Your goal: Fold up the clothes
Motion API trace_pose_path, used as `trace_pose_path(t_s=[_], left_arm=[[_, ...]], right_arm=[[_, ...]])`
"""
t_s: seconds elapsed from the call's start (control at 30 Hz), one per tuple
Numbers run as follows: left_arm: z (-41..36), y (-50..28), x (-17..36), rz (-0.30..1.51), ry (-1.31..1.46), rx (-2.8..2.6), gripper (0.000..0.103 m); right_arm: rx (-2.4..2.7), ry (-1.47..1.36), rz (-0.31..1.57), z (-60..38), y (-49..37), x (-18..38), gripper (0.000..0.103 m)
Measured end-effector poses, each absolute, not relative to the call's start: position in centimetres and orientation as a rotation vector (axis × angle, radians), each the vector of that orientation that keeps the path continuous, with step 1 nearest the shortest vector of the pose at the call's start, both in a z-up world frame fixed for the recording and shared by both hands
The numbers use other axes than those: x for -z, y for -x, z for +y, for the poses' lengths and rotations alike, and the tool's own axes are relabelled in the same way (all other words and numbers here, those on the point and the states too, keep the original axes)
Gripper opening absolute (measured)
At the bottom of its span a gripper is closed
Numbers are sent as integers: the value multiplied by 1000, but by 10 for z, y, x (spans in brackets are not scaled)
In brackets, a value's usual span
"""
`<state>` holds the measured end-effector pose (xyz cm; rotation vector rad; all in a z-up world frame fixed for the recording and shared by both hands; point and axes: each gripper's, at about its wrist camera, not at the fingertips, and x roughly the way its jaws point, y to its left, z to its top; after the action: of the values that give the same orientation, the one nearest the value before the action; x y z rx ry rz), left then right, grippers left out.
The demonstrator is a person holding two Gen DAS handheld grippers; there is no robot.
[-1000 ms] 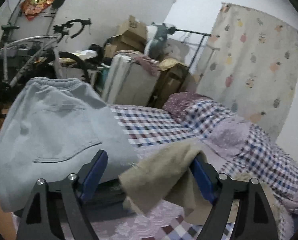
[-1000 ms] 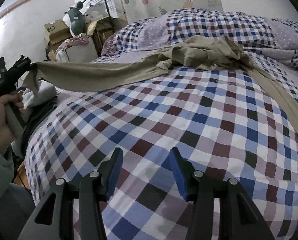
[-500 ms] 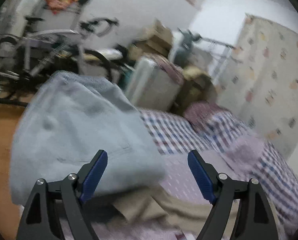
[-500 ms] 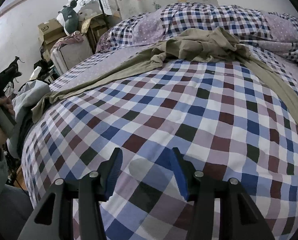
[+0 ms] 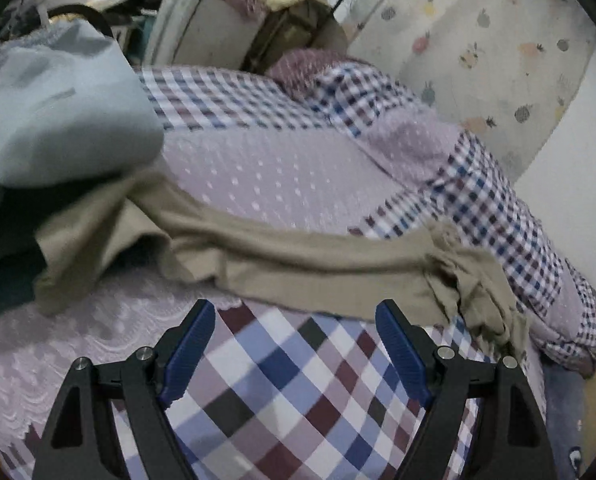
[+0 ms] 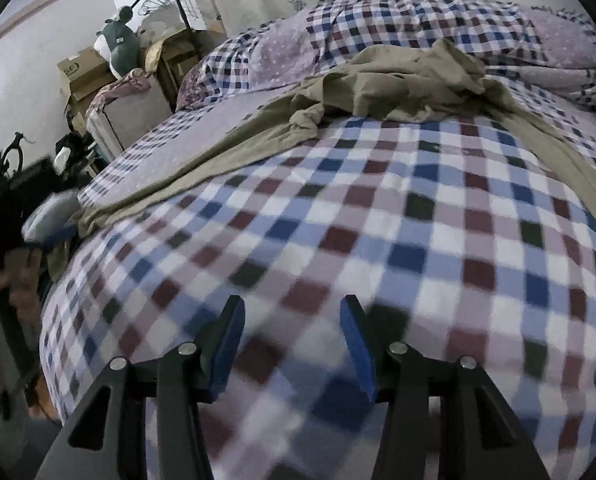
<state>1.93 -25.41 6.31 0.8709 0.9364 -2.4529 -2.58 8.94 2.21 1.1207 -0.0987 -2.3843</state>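
Note:
Khaki trousers (image 5: 282, 256) lie stretched across the checked bed cover (image 5: 282, 392), one leg running left to a crumpled cuff beside folded grey trousers (image 5: 46, 112). My left gripper (image 5: 296, 320) is open and empty, just in front of that leg. In the right wrist view the khaki trousers (image 6: 397, 88) bunch at the far side of the bed, with legs trailing left and right. My right gripper (image 6: 292, 320) hovers open over the checked bed cover (image 6: 417, 240), holding nothing.
A white suitcase (image 5: 202, 28), cardboard boxes (image 6: 82, 76) and a clothes rack (image 6: 178, 8) stand beyond the bed's far left. A pineapple-print curtain (image 5: 489, 40) hangs behind. A checked quilt (image 6: 437, 28) is heaped by the wall. A dark garment (image 5: 6, 248) lies under the grey trousers.
My left gripper has let go of the khaki trouser leg, which dropped onto the bed, and has tipped down toward it. The right gripper shifted slightly closer over the cover.

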Motion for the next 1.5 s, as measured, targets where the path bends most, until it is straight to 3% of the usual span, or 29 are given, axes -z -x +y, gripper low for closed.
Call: trace_pose_path(t_s=[0.13,0.23,0.53,0.8,0.87,0.9,1.13,1.5], left_arm=[[-260,-17,-54,999,-902,2432,86],[-269,-14,-53,1034,-895,2414,86],[-285,-8,-44,1144,-917,2396,86],[-300,-9,-39,1263,-918,2373,86],[-301,-8,-37,1290,-926,2375,86],[-302,-8,-37,1304,-929,2375,86],[-301,-3,-29,1447,-986,2390,86],[-288,0,-13,1679,-1182,2371,86]], right_arm=[[2365,-1103,-106,69,69,-29,49],[2359,-1084,-97,48,113,-32,32],[2460,-1167,-58,1,217,-9,31],[2509,-1199,-302,8,268,5,35],[2500,-1202,-331,8,273,7,26],[2496,-1198,-329,7,273,7,0],[2385,-1074,-228,-24,209,-13,0],[2156,-1003,-471,-30,82,-30,0]])
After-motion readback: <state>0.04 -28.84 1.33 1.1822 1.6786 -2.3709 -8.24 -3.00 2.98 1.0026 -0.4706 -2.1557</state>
